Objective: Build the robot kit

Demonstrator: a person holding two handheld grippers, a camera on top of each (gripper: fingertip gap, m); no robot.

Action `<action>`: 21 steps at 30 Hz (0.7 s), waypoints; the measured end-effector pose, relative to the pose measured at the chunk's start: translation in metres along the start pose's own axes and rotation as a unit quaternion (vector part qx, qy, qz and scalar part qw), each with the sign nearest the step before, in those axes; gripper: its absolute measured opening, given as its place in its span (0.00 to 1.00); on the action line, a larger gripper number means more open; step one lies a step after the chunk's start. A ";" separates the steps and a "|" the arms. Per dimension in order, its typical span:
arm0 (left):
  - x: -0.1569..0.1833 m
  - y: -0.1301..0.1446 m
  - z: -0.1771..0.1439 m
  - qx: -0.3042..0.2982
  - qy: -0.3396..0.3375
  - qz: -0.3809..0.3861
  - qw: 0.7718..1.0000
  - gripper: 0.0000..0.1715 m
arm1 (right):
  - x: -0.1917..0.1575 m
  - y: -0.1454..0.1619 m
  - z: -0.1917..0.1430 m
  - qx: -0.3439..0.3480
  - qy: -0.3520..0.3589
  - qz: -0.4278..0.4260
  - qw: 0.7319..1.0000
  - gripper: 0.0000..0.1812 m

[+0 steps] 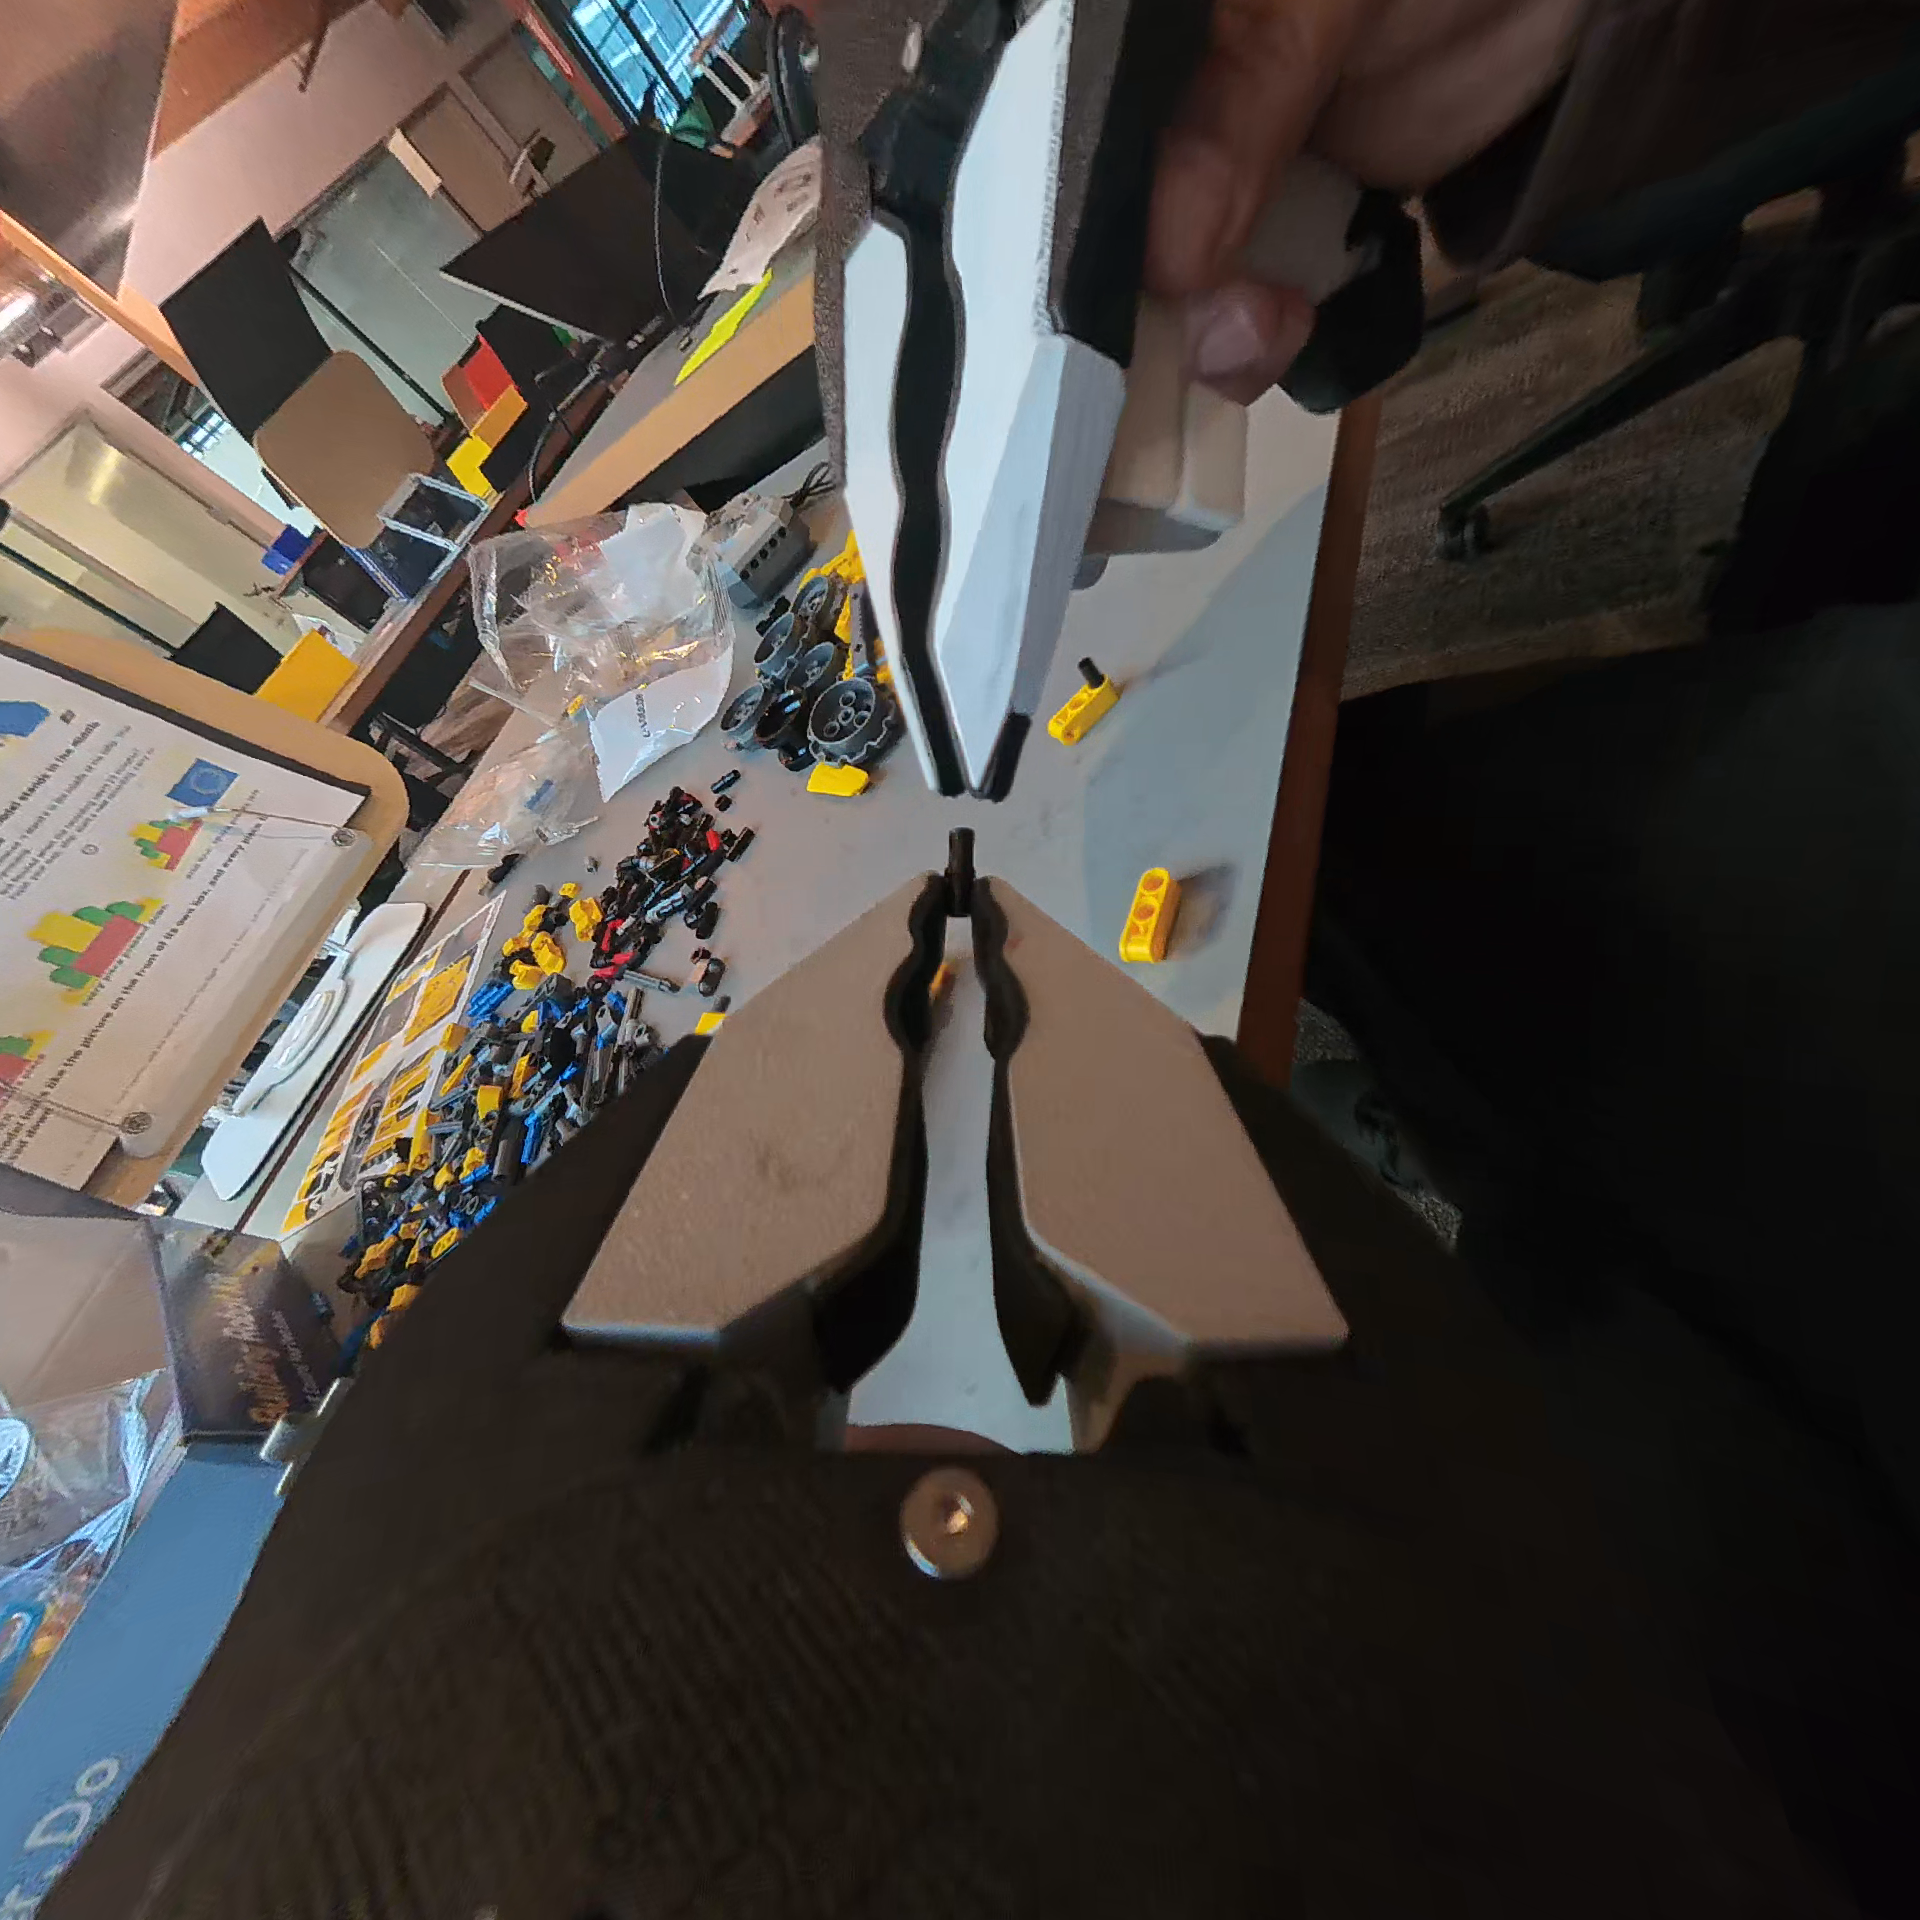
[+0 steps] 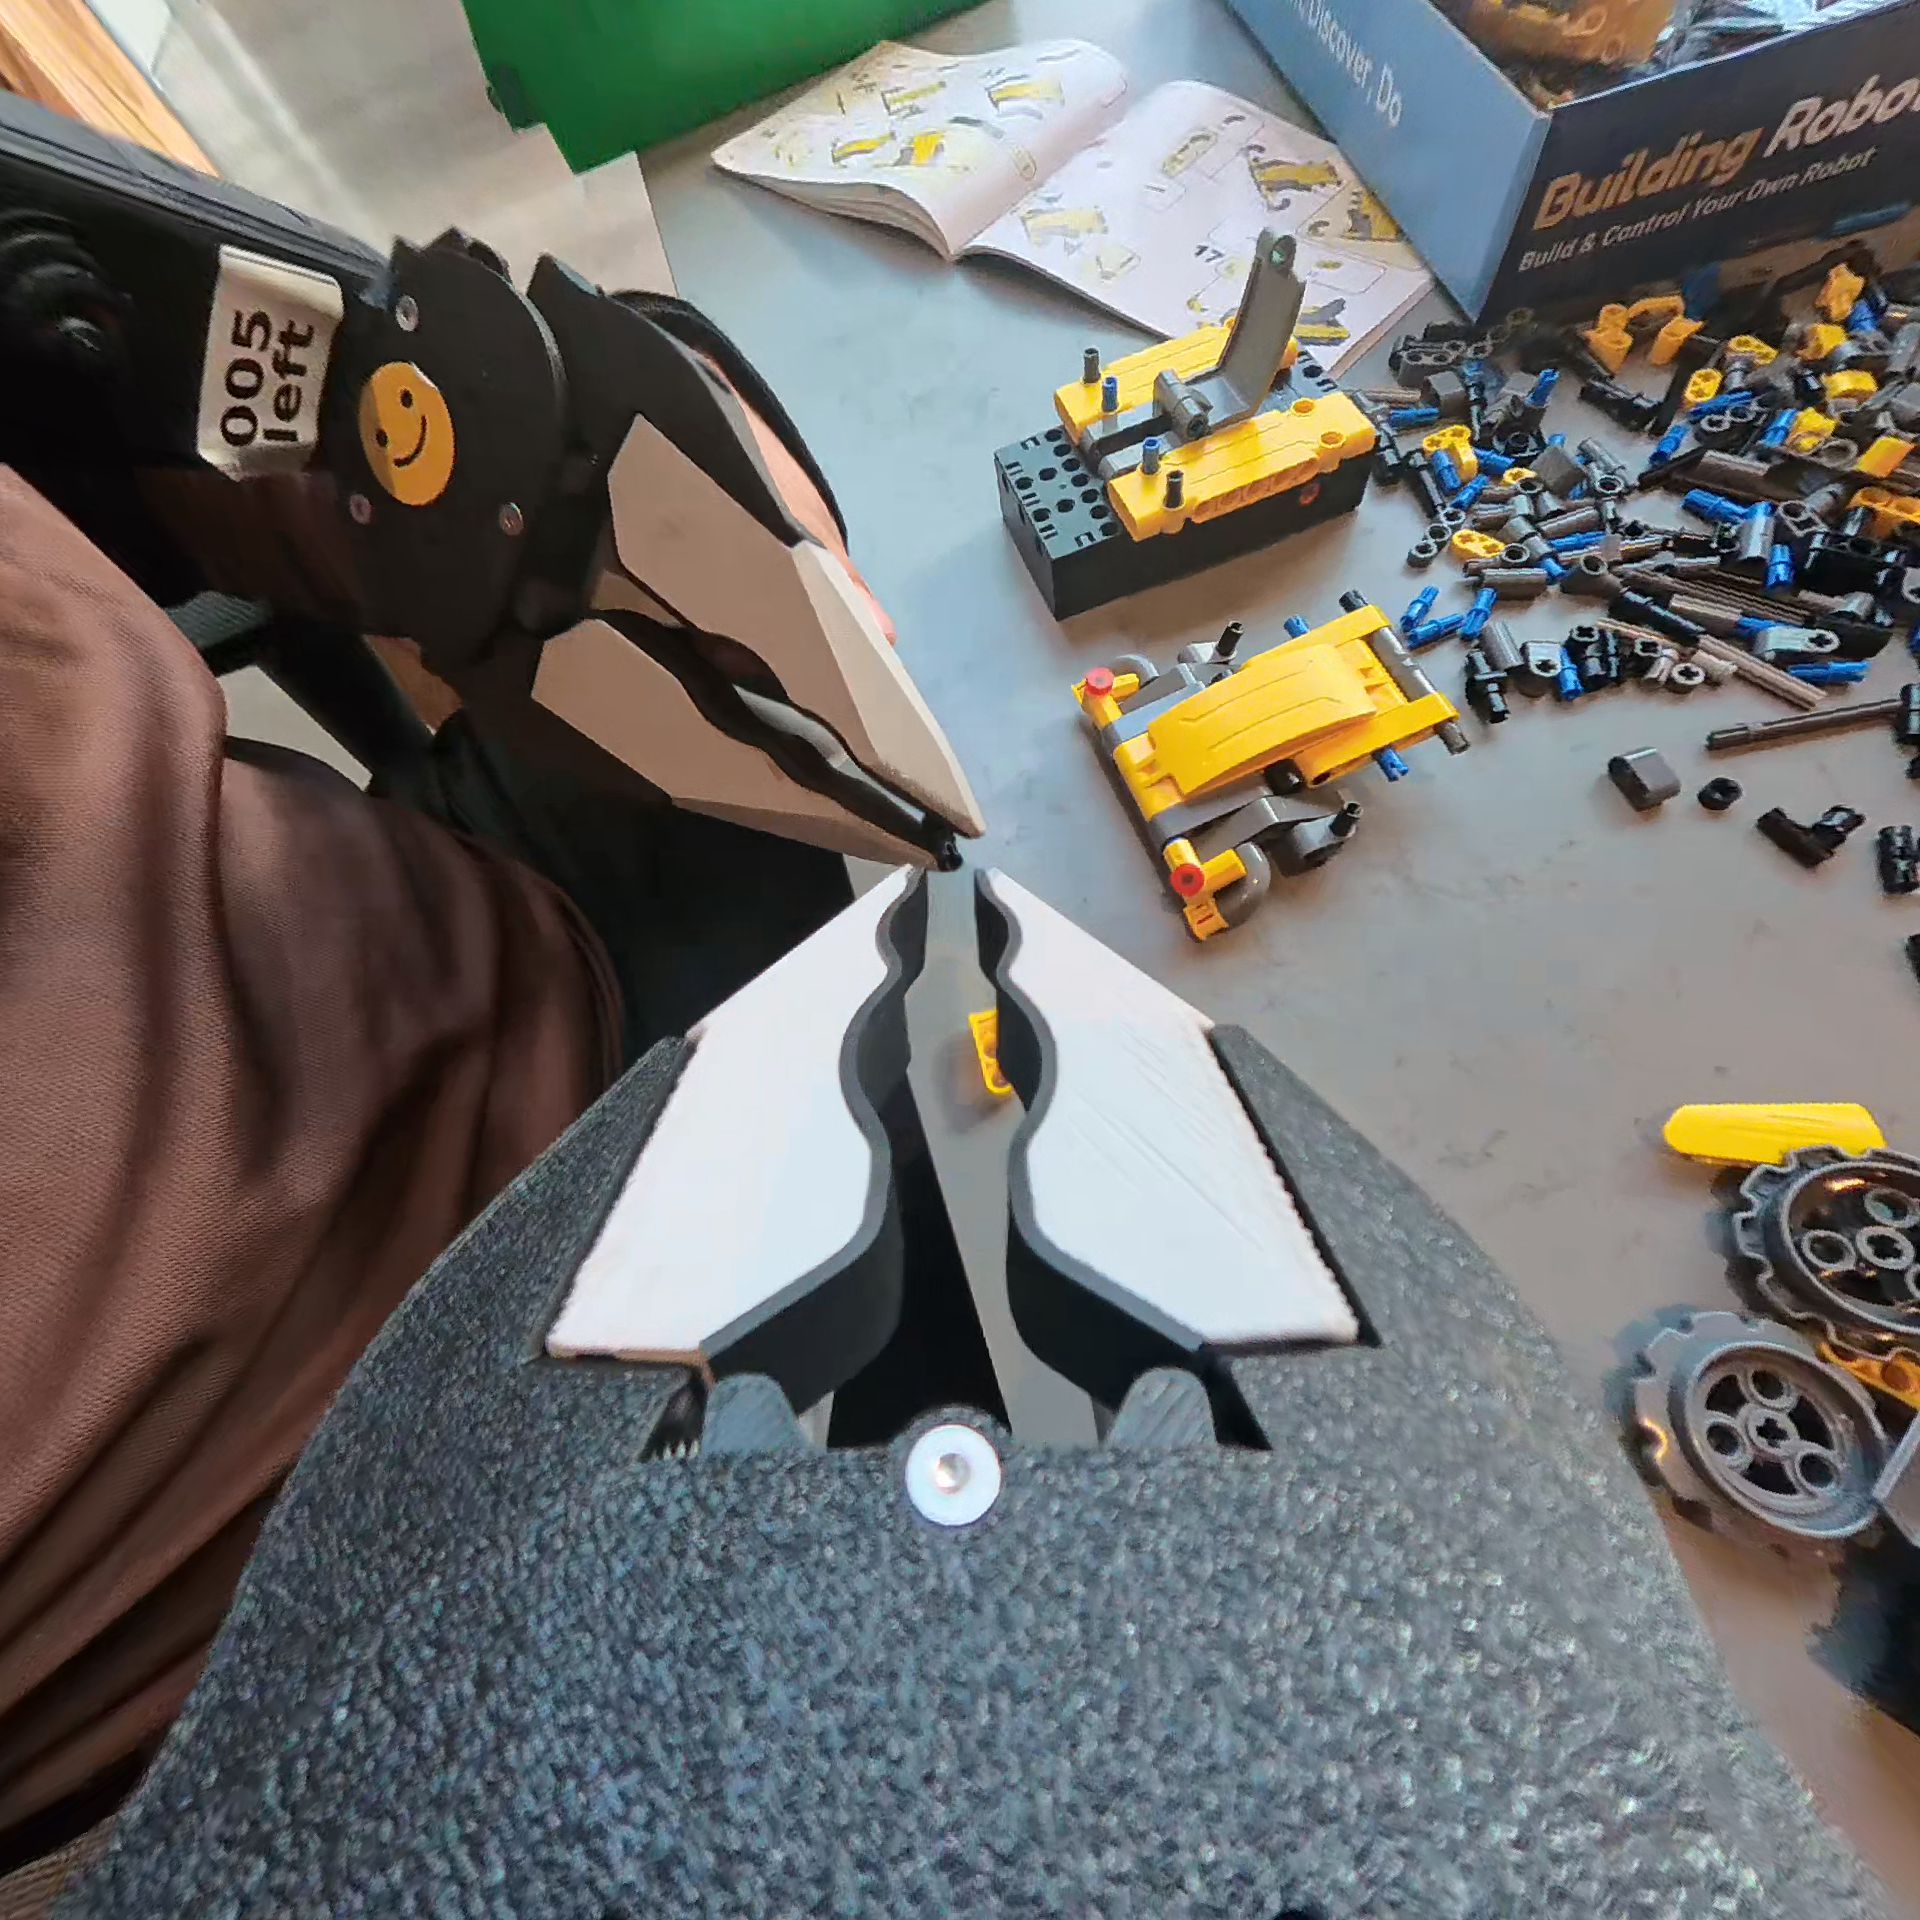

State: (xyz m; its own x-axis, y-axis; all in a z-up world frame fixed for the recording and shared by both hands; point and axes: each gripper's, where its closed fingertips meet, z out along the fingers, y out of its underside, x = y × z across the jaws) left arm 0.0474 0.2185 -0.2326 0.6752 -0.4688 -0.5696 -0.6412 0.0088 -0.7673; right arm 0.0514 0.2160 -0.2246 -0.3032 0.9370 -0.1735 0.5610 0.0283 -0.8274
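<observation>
My left gripper (image 1: 961, 888) is shut on a small black pin (image 1: 961, 857), whose end sticks out past the fingertips. It is held above the grey table (image 1: 1164, 790). My right gripper (image 2: 948, 878) points tip to tip at it, with its jaws a narrow gap apart and nothing between them. In the right wrist view the left gripper (image 2: 943, 844) comes in from the upper left with the pin (image 2: 949, 856) just at my right fingertips. In the left wrist view the right gripper (image 1: 968, 792) hangs from above, a short gap from the pin's end.
A yellow beam (image 1: 1145, 914) and a yellow connector (image 1: 1081, 709) lie near the table's edge. Two yellow and grey part-built models (image 2: 1273, 732) (image 2: 1195, 468), a loose parts pile (image 2: 1662, 499), grey wheels (image 2: 1766, 1434), an open booklet (image 2: 1070, 166) and a box (image 2: 1662, 156) lie to the right. My two grippers' fingertips are within a few centimetres of each other.
</observation>
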 end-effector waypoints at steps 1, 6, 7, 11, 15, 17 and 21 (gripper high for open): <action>0.001 -0.002 0.000 0.003 0.001 0.000 1.000 0.01 | -0.001 0.001 0.000 -0.003 0.003 -0.004 1.000 0.03; 0.007 -0.008 0.001 0.010 0.006 -0.002 1.000 0.01 | -0.007 0.000 0.003 0.001 0.001 -0.009 1.000 0.01; 0.007 -0.008 0.001 0.008 0.005 -0.001 1.000 0.01 | -0.007 0.000 0.003 -0.001 0.001 -0.010 1.000 0.01; 0.009 -0.008 0.000 0.007 0.008 -0.017 1.000 0.01 | -0.008 0.000 0.003 0.002 0.007 -0.015 1.000 0.00; 0.011 -0.006 0.001 0.002 0.023 -0.048 0.999 0.01 | -0.008 0.002 0.003 -0.002 0.011 -0.003 1.000 0.00; 0.011 -0.004 0.001 0.000 0.036 -0.072 0.997 0.02 | -0.005 0.005 0.000 -0.010 0.020 0.005 1.000 0.00; 0.016 0.009 0.002 -0.034 0.090 -0.112 0.989 0.08 | 0.005 0.021 -0.012 -0.056 0.051 0.001 0.997 0.00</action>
State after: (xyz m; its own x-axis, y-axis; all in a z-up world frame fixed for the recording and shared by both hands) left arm 0.0528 0.2131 -0.2492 0.7314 -0.6016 -0.3211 -0.5100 -0.1698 -0.8433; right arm 0.0709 0.2250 -0.2364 -0.2244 0.9677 -0.1147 0.6462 0.0596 -0.7608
